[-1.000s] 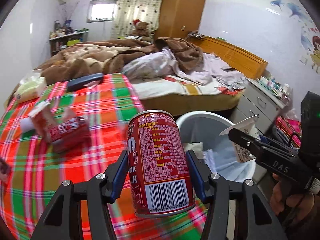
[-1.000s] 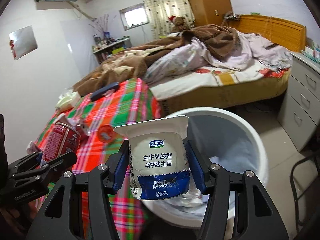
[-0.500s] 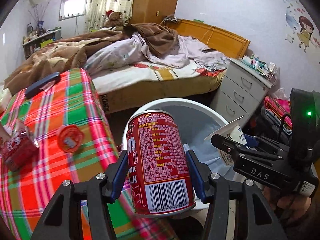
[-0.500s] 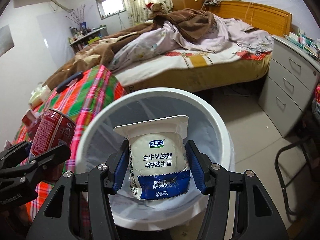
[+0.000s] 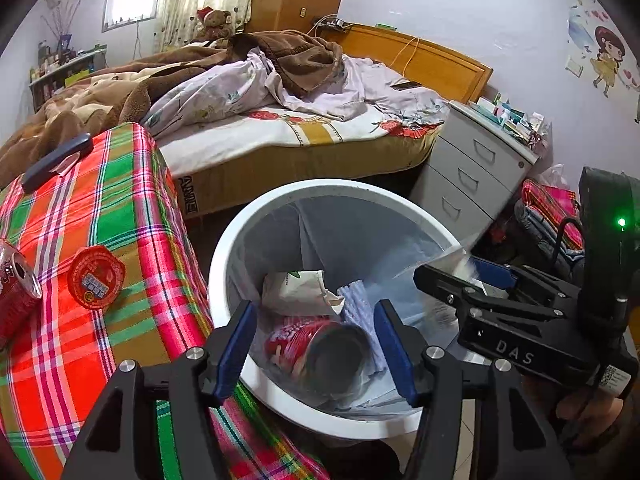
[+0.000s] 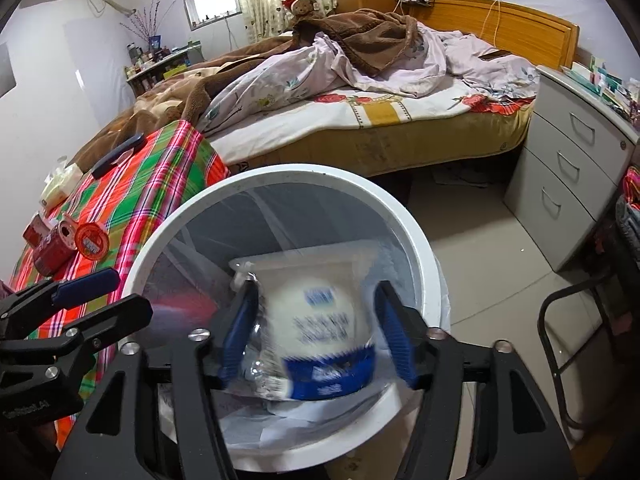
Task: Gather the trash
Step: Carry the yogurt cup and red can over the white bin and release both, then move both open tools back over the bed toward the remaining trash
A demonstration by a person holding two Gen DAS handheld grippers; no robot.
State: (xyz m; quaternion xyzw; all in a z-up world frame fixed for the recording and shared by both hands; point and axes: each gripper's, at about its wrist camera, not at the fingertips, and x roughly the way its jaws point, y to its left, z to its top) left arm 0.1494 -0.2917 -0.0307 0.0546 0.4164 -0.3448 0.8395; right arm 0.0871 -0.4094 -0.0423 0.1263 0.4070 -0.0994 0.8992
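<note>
I see my left gripper (image 5: 316, 344) spread wide over the white bin (image 5: 320, 188), holding nothing; the red can (image 5: 316, 348) lies blurred inside the bin; my right gripper (image 6: 316, 332) gapes too, the blurred yoghurt cup (image 6: 320, 320) loose between its fingers, above the bin.
</note>
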